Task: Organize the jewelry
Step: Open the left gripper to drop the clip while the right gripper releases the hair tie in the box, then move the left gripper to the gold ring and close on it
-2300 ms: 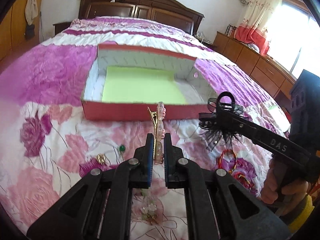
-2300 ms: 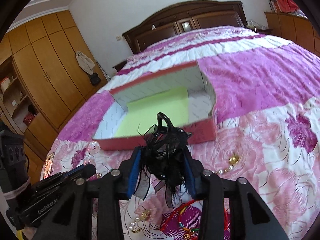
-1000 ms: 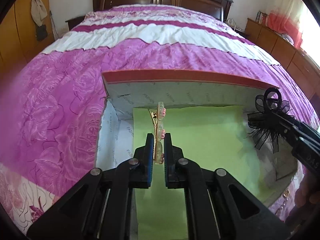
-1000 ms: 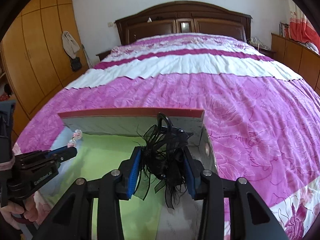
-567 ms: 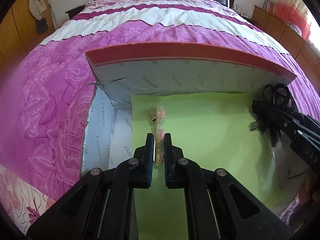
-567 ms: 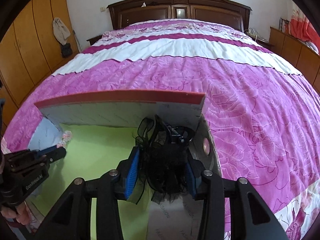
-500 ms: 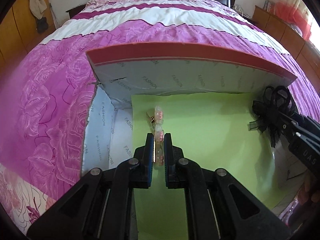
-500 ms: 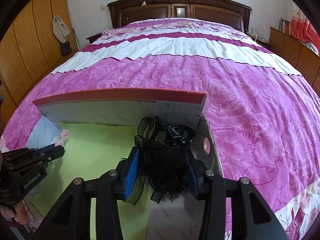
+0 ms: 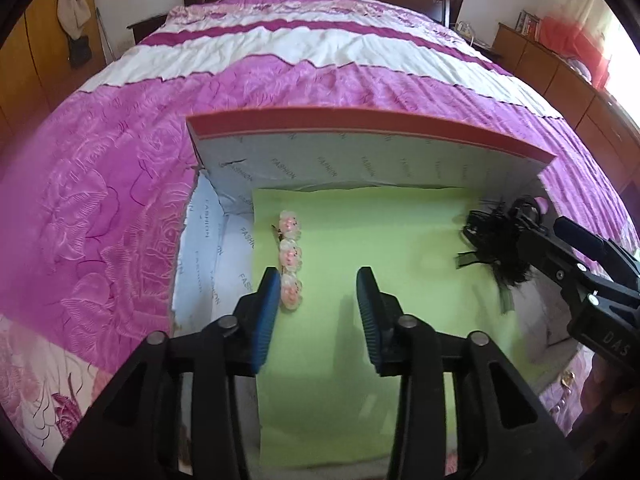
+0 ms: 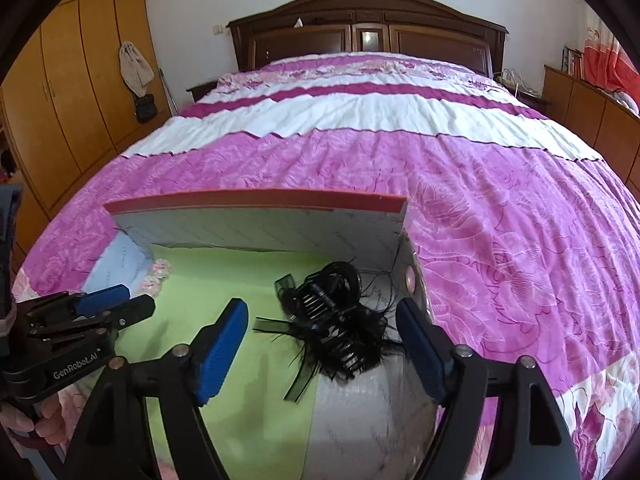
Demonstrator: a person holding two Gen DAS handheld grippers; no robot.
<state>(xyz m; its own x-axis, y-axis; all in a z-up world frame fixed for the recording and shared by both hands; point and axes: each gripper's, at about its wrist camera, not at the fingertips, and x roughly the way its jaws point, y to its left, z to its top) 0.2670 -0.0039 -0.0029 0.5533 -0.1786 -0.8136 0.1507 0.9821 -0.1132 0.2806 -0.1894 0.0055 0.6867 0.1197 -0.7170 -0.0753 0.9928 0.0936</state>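
Note:
A red cardboard box [image 9: 360, 126] with a green paper floor [image 9: 360, 240] lies on the bed. A pink beaded hair clip [image 9: 290, 258] lies on the green paper at the box's left side, against the left finger of my open left gripper [image 9: 318, 304]. A black feathered claw clip [image 10: 334, 322] lies in the box's right part, between the spread fingers of my open right gripper [image 10: 322, 346]. The claw clip [image 9: 494, 242] and right gripper also show at the right of the left wrist view. The pink clip [image 10: 156, 274] and left gripper [image 10: 116, 304] show at the left of the right wrist view.
The box [image 10: 256, 200] sits on a pink and white floral bedspread [image 10: 500, 220]. A dark wooden headboard [image 10: 368, 28] stands at the far end. Wooden wardrobes [image 10: 76, 92] line the left wall, low cabinets [image 9: 560, 72] the right.
Both grippers have opened inside the box. The pink clip now lies flat on the green paper and the black claw clip has dropped onto the box floor.

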